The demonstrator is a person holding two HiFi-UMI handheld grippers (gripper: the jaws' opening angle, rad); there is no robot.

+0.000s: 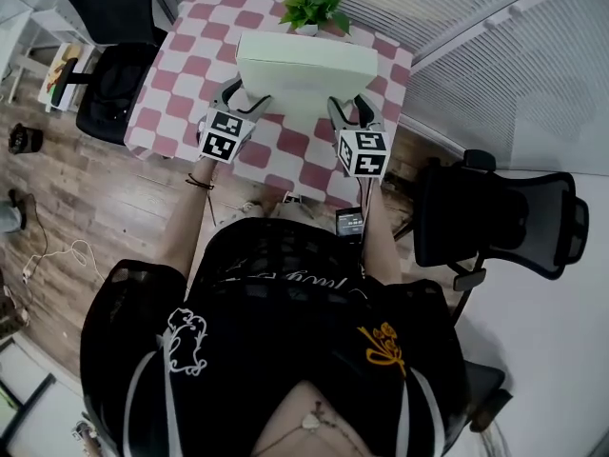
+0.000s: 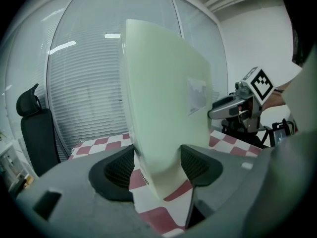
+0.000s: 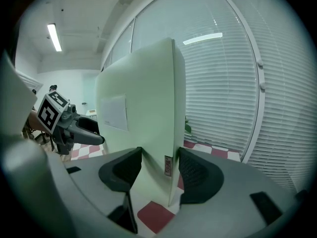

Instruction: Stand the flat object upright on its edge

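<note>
Pale green flat box (image 1: 304,69) upright over the middle of the checkered table (image 1: 285,150), potted plant (image 1: 314,0) close at its 12 o'clock by the far edge, bare cloth toward 6 o'clock, left gripper (image 2: 157,168) at 9 and right gripper (image 3: 159,170) at 3 o'clock, each clamped on a box end.

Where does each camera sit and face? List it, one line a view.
Head view: on the person's head, steeply down at the checkered table; shirt and forearms show.
Left gripper view: on the left hand-held gripper, along jaws shut on the pale box, toward blinds.
Right gripper view: on the right hand-held gripper, along jaws shut on the pale box, toward blinds.
Shared: all three show the pale box.
</note>
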